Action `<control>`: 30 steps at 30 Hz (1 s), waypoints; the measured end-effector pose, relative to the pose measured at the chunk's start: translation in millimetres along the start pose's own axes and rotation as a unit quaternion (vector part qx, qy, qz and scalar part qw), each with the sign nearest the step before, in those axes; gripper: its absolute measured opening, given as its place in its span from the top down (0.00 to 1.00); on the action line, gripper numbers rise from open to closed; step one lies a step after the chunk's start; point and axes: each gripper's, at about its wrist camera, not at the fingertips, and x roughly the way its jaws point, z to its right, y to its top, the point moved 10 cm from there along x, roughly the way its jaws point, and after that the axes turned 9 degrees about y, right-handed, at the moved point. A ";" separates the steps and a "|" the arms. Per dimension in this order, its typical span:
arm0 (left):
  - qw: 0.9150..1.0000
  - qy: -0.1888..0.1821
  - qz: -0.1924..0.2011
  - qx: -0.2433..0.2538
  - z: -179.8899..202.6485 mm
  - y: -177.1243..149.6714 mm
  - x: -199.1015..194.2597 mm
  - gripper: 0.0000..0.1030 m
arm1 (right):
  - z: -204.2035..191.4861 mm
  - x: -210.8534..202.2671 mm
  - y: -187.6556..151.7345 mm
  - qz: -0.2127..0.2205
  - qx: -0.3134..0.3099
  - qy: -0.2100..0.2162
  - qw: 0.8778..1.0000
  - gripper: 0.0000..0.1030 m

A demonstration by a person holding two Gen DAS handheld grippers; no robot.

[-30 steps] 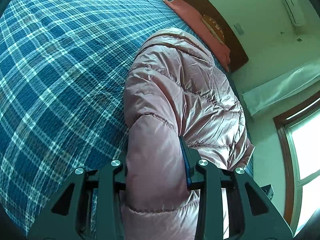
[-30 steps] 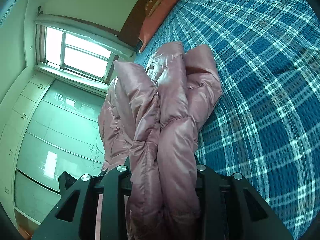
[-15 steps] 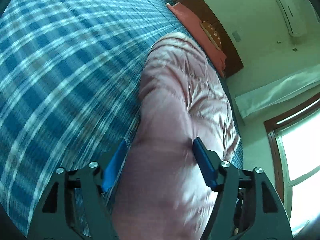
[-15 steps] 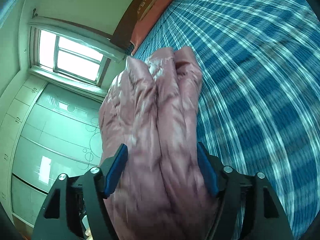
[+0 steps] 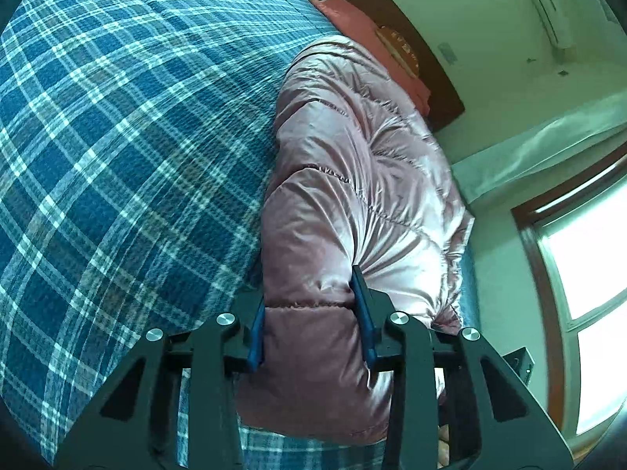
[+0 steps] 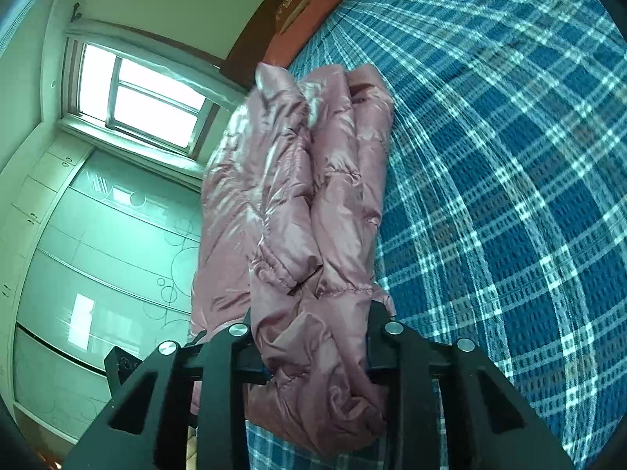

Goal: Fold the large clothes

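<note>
A shiny pink puffer jacket (image 5: 352,180) lies folded in a long bundle on the blue plaid bedspread (image 5: 117,137). My left gripper (image 5: 309,313) is shut on the near end of the jacket, its blue pads pressed into the padding. In the right wrist view the same jacket (image 6: 298,196) shows as bunched folds with a sleeve cuff. My right gripper (image 6: 309,337) is shut on the bunched near end. Both fingertips are partly buried in fabric.
A salmon pillow (image 5: 352,15) lies against the dark wooden headboard (image 5: 411,51) at the far end of the bed. A window (image 6: 133,94) and pale wardrobe doors (image 6: 98,254) stand beside the bed. The plaid bedspread (image 6: 509,156) stretches wide to one side of the jacket.
Both grippers opened wider half a second ago while moving, then closed again on the jacket's near end. The jacket bundle has shifted slightly and lies more compact.
</note>
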 end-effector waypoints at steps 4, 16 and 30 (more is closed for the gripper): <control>1.000 0.006 0.006 0.015 -0.1 0.6 -0.6 0.58 | 7.7 -3.5 -1.0 0.001 0.028 0.019 0.999 0.67; 0.986 0.133 0.057 0.083 -16.6 -4.0 -50.2 0.33 | 16.6 -49.5 -11.0 0.015 0.017 -0.040 0.999 0.48; 0.941 0.246 0.135 0.188 1.7 -17.5 -117.0 0.11 | -34.5 -102.4 -33.8 0.033 -0.140 -0.206 0.968 0.33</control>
